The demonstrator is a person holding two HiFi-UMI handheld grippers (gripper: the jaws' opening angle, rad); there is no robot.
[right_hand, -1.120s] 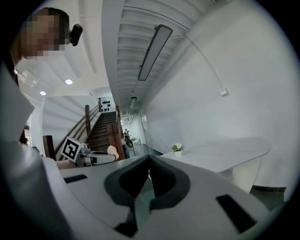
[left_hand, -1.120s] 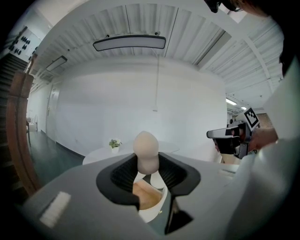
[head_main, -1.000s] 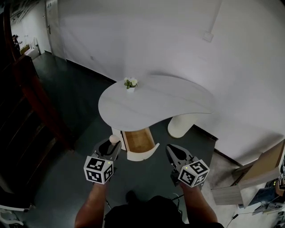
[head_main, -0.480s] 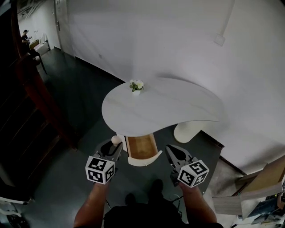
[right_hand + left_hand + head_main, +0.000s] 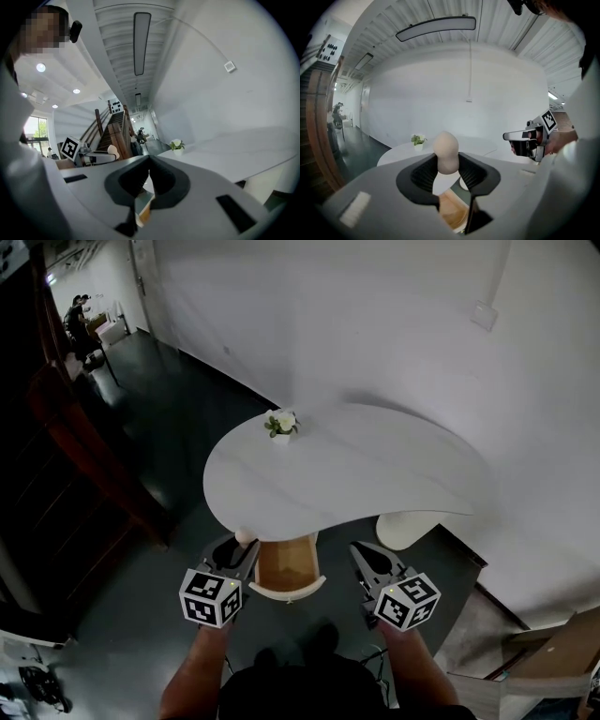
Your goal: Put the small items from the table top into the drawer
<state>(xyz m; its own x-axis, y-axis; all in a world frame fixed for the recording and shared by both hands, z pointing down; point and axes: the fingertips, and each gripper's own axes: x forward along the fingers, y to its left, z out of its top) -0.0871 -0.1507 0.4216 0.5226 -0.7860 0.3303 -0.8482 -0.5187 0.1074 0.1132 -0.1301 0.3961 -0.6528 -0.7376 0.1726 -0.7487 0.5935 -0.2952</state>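
A white kidney-shaped table (image 5: 375,465) stands ahead, with an open wooden drawer (image 5: 284,565) sticking out under its near edge. My left gripper (image 5: 240,546) hovers just left of the drawer, shut on a small beige egg-shaped item (image 5: 244,535). In the left gripper view the beige item (image 5: 446,151) stands upright between the pads, with the drawer (image 5: 454,213) below. My right gripper (image 5: 362,555) floats right of the drawer, and its jaws (image 5: 149,176) meet with nothing between them.
A small potted plant (image 5: 281,424) sits at the table's far left edge. The table's thick white leg (image 5: 403,529) stands to the right. A dark wooden staircase (image 5: 75,456) rises at the left. The floor is dark grey.
The table and drawer have slid nearer and more centred in the head view, so the drawer now lies between my two grippers. Both grippers keep their grip state.
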